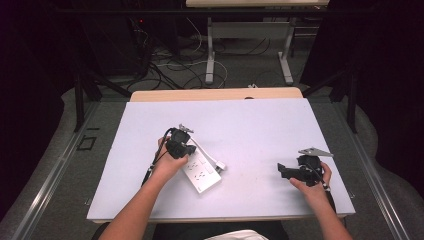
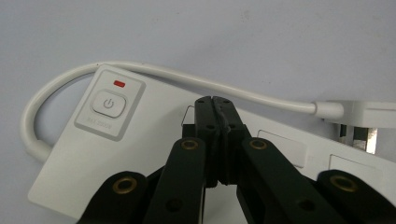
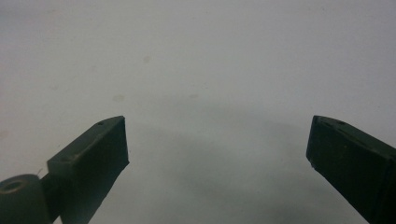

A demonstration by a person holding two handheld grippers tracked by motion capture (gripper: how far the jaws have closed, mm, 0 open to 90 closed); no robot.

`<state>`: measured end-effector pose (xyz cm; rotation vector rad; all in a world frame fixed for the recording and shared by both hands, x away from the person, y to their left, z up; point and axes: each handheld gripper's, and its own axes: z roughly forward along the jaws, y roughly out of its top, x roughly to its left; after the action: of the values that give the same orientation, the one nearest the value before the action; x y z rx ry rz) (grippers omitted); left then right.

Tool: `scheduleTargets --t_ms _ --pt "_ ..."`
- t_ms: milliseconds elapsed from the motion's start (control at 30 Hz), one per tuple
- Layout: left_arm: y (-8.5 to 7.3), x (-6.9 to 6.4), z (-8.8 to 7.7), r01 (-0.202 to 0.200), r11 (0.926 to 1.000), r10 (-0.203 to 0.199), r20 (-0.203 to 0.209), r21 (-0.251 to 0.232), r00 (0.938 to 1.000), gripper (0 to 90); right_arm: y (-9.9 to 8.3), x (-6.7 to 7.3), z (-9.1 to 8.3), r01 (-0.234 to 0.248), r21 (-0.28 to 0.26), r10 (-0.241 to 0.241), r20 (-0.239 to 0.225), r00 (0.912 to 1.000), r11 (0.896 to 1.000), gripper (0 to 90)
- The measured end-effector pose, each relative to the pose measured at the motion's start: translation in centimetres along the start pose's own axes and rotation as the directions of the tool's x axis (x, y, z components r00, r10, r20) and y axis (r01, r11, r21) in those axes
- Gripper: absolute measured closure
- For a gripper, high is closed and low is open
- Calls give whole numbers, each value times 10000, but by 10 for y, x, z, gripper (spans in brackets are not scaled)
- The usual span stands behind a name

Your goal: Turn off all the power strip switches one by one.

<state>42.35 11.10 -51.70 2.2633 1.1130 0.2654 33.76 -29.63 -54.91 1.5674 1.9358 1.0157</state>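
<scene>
Power strip (image 1: 201,173) under closed left tool (image 2: 215,103); right tool (image 3: 217,149) spread, well apart

The left gripper (image 1: 186,150) hides part of the power strip (image 1: 202,173), perhaps a socket.

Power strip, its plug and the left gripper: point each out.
power strip (image 2: 88,154), left gripper view, bare white top below the switch.
plug (image 2: 369,114), left gripper view, white body at the cable's end.
left gripper (image 2: 215,105), left gripper view, tips of its shut jaws.
</scene>
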Motion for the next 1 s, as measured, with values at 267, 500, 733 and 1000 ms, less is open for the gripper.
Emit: scheduleTargets --t_ms 267,500,733,1000 --pt "2 -5 2 -171 9998 170 76 43 9998 900 0 1 1 -43 35 43 1 10000 10000 50" --pt "2 -7 4 -177 9997 177 48 138 9998 900 0 0 0 -16 30 16 -16 10000 10000 50" --pt "1 -7 5 -198 9997 198 15 140 9998 900 0 0 0 -3 17 3 -10 10000 10000 50" --pt "1 -8 5 -218 9997 218 -13 137 9998 900 0 0 0 24 3 -24 -12 10000 10000 50"
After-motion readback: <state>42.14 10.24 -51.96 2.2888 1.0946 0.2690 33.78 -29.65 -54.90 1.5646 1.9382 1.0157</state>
